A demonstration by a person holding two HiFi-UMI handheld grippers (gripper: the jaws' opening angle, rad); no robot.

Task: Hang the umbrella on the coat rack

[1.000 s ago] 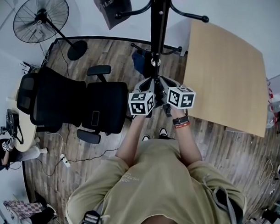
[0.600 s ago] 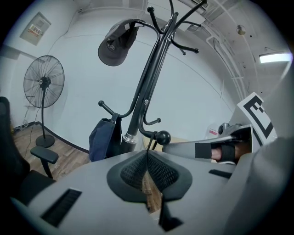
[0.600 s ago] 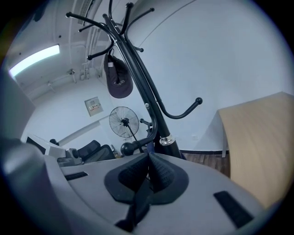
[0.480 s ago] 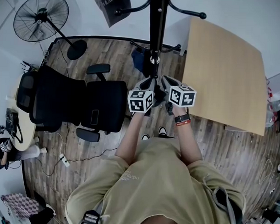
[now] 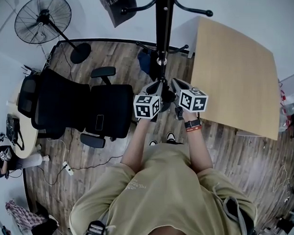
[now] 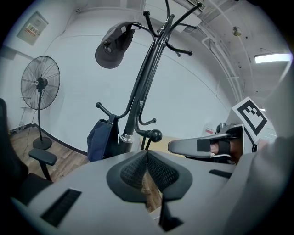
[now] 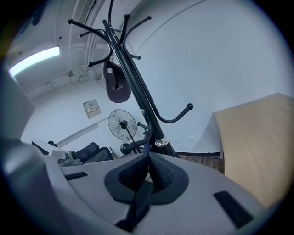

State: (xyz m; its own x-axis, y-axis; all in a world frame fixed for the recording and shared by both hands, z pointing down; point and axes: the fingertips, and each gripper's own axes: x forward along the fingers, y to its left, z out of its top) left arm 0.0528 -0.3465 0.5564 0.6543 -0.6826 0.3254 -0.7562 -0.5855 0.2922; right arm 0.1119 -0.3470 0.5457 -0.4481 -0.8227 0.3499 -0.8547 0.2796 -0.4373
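Left hand-held gripper (image 6: pixel 147 155) and right hand-held gripper (image 7: pixel 148 157) both clenched, ribbed black pads pressed together. Umbrella (image 6: pixel 99 140), soft navy fabric, hangs just beyond them on black metal coat rack (image 6: pixel 141 87), left of the pole.

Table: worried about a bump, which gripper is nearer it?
Right. The right gripper is just left of the table edge; the left gripper is farther off, on the rack pole's other side.
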